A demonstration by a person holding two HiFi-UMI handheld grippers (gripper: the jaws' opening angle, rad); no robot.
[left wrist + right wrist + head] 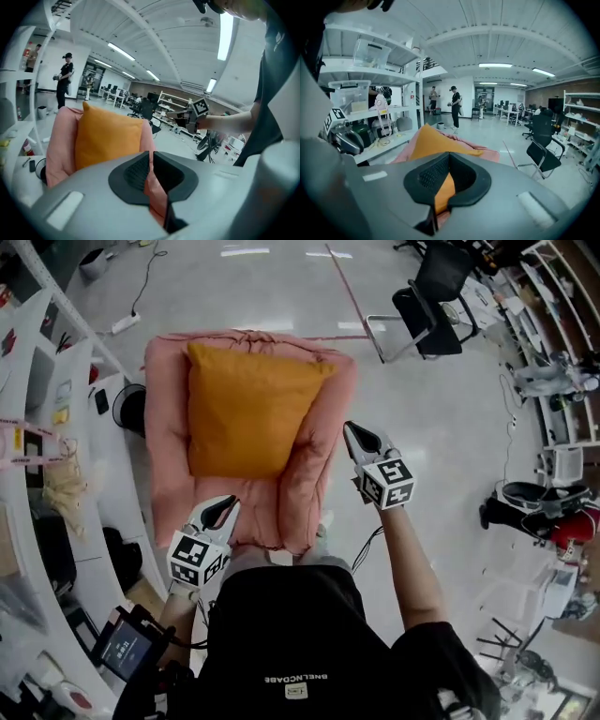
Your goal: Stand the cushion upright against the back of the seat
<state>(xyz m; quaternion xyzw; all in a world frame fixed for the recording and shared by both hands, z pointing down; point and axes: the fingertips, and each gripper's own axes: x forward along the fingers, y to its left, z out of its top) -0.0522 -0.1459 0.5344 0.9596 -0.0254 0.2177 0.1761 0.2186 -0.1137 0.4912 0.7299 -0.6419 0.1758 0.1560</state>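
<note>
An orange cushion (246, 409) stands upright in a soft pink seat (165, 437), leaning on its back. My left gripper (225, 505) hovers at the seat's front left corner, jaws close together with nothing pinched. My right gripper (351, 429) is raised just outside the seat's right arm, shut and empty, clear of the cushion. In the left gripper view the cushion (108, 138) stands ahead, beyond the near-closed left gripper (150, 157). In the right gripper view the cushion (433, 140) rises behind the shut right gripper (449, 157).
White shelving (47, 437) with boxes and tools runs along the left, close to the seat. A black office chair (427, 301) stands at the far right on the glossy floor. Equipment and cables (534, 502) crowd the right side. People (454, 105) stand in the distance.
</note>
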